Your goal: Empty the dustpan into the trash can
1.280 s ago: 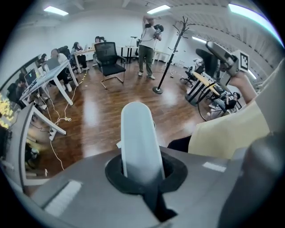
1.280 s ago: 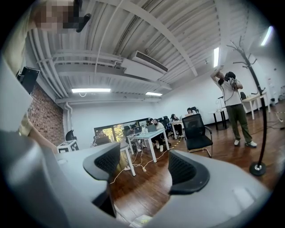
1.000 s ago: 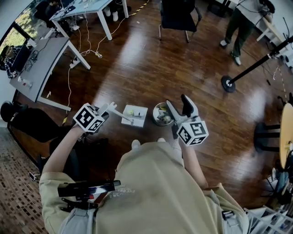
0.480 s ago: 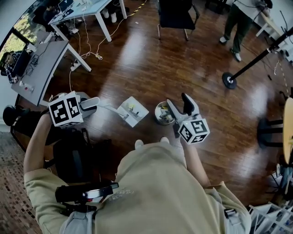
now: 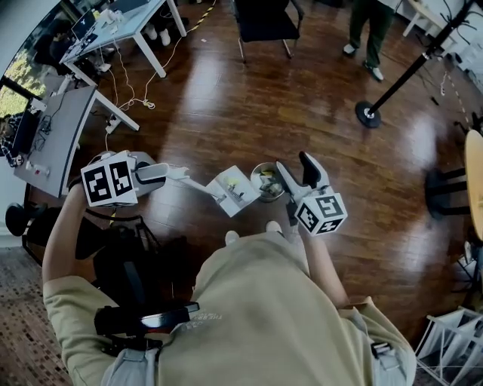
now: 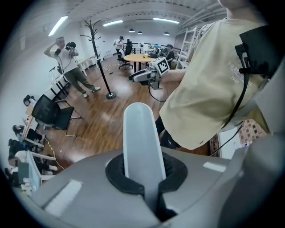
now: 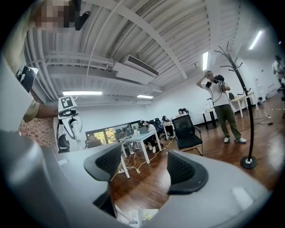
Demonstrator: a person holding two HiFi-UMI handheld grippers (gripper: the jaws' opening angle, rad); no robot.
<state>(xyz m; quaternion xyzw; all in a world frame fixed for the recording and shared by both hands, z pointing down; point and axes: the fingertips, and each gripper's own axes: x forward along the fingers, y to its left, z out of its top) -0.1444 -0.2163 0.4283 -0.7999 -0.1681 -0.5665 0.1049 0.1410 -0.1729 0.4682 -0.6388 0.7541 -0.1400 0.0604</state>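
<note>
My left gripper (image 5: 160, 173) is shut on the white handle (image 6: 141, 142) of the dustpan (image 5: 234, 190). The pan hangs off the floor, tilted, with bits of litter on it, its edge right beside the small round trash can (image 5: 266, 181). That can stands on the wood floor just in front of me with rubbish inside. To the can's right my right gripper (image 5: 298, 172) points level. Its jaws have just been closing and stand apart with nothing between them (image 7: 144, 167). A corner of the dustpan (image 7: 138, 217) shows below them.
Grey and white tables (image 5: 60, 113) with floor cables (image 5: 128, 90) stand at the upper left. An office chair (image 5: 260, 22), a standing person (image 5: 370, 30) and a coat stand's base (image 5: 367, 113) are farther off. A round table edge (image 5: 475, 188) is at the right.
My left gripper has risen and rolled, lifting the dustpan off the floor and swinging it, tilted, up to the trash can. The right gripper has shifted slightly.
</note>
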